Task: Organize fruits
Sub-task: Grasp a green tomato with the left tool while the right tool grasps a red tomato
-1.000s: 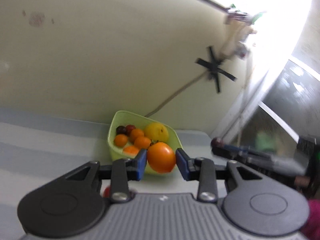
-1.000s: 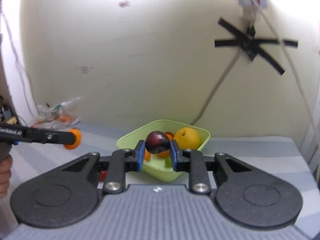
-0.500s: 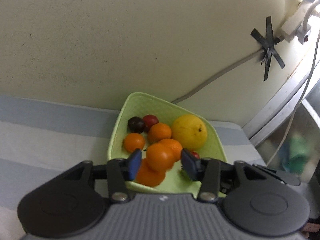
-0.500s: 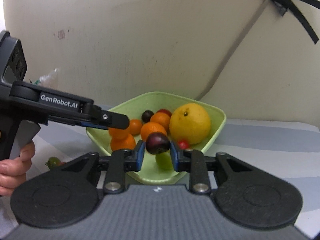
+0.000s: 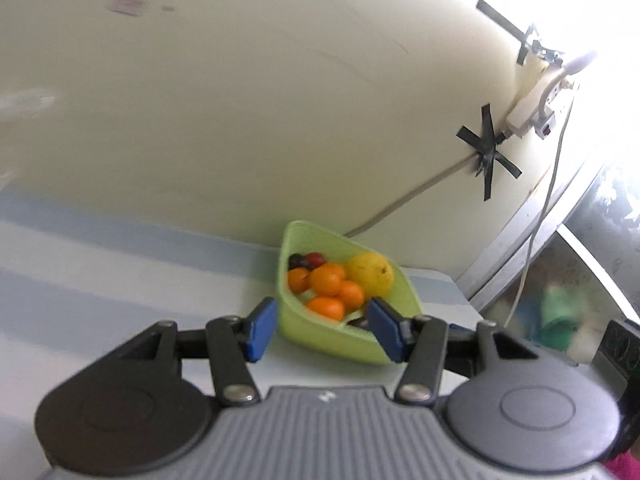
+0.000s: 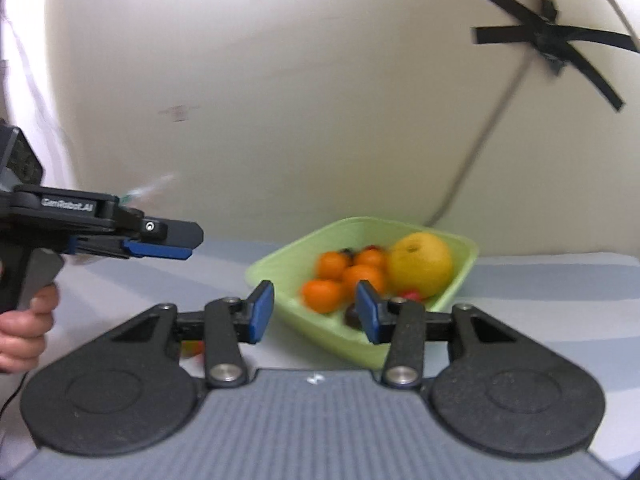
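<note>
A light green bowl (image 5: 328, 332) (image 6: 464, 276) stands on the table against the wall. It holds several oranges (image 5: 326, 280) (image 6: 362, 278), a large yellow fruit (image 5: 370, 274) (image 6: 420, 264), a dark plum (image 5: 298, 261) and a small red fruit (image 5: 315, 258). Another dark plum (image 6: 352, 315) lies at the bowl's near side. My left gripper (image 5: 322, 330) is open and empty, just in front of the bowl. My right gripper (image 6: 314, 314) is open and empty at the bowl's near left rim. The left gripper also shows at the left in the right wrist view (image 6: 160, 242).
The striped blue-grey tablecloth (image 5: 100, 280) covers the table. A cable taped with black crosses (image 5: 486, 154) (image 6: 548, 44) runs down the cream wall behind the bowl. A small red-orange fruit (image 6: 192, 347) lies on the cloth under my right gripper's left finger. A window frame stands at the right (image 5: 560, 240).
Both grippers have opened and pulled back from the bowl. The orange from the left gripper and the dark plum from the right gripper now lie in the bowl.
</note>
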`<state>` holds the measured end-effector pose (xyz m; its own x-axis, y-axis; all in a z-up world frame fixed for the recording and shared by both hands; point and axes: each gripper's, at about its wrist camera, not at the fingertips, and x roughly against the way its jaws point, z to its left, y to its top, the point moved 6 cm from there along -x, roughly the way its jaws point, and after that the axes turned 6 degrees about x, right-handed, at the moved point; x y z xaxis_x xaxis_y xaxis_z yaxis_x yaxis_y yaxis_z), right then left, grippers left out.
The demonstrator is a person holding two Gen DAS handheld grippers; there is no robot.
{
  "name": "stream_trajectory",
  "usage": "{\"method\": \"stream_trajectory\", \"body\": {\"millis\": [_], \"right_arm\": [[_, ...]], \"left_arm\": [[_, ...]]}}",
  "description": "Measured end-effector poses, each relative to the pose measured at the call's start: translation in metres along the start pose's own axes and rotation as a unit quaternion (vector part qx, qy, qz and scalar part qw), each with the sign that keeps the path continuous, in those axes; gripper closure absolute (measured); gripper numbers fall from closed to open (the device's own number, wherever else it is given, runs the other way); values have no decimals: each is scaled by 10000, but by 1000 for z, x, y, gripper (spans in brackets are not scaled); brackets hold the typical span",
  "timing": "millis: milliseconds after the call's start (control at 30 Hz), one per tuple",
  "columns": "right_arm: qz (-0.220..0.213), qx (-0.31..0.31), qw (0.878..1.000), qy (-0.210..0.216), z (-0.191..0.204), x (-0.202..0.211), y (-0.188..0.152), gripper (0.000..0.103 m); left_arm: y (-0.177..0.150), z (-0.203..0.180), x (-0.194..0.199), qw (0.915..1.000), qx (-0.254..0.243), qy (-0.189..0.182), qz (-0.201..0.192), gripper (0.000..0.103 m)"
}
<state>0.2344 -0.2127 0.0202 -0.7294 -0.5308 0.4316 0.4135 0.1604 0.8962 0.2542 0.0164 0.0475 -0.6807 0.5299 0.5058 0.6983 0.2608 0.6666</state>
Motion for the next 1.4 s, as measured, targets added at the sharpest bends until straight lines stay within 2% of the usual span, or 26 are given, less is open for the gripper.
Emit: {"method": "stream_trajectory", "body": {"millis": [67,167,267,367,500,600,667,700,833,1000,1067,1133,1233,1400], "right_arm": [[138,222,9995,181,20,-6,-6,55],[448,921,9944,254,53,-27,-14,55],[739,1524,9848,384,76,-51,-23,56],[913,1968,9758,275,85,-74,-30,56],[1043,2214,9692,280,85,-94,-33,56],[1069,2241,9682,313,83,-103,-34,56],[1084,2177,9691,407,82,-106,-32,67],[1080,2157,9696,404,83,-105,-32,71],[806,2236,9710,238,86,-84,-33,71],[491,2167,9747,240,91,-40,-37,71],[368,2076,9772,243,94,-20,-42,71],[310,1920,9805,266,95,-5,-49,71],[287,1695,9847,294,100,10,-57,71],[265,1375,9898,272,106,35,-75,71]], "left_arm": [[-12,13,11,9999,27,120,-43,48],[-27,30,9,9994,181,282,64,48],[-37,42,-4,9974,638,186,280,47],[-40,43,-14,9963,796,55,331,44],[-44,40,-25,9953,892,-65,383,44],[-47,43,-25,9961,843,24,276,45],[-48,47,-25,9957,900,59,224,47],[-49,48,-26,9957,901,116,198,49],[-53,50,-31,9964,641,530,133,56],[-58,41,-36,9937,22,1116,-60,75],[-62,37,-35,9926,-168,1193,-120,76],[-65,34,-31,9924,-225,1203,-123,76],[-73,26,-22,9948,-173,1005,-39,76],[-101,4,12,9969,-398,675,72,76]]}}
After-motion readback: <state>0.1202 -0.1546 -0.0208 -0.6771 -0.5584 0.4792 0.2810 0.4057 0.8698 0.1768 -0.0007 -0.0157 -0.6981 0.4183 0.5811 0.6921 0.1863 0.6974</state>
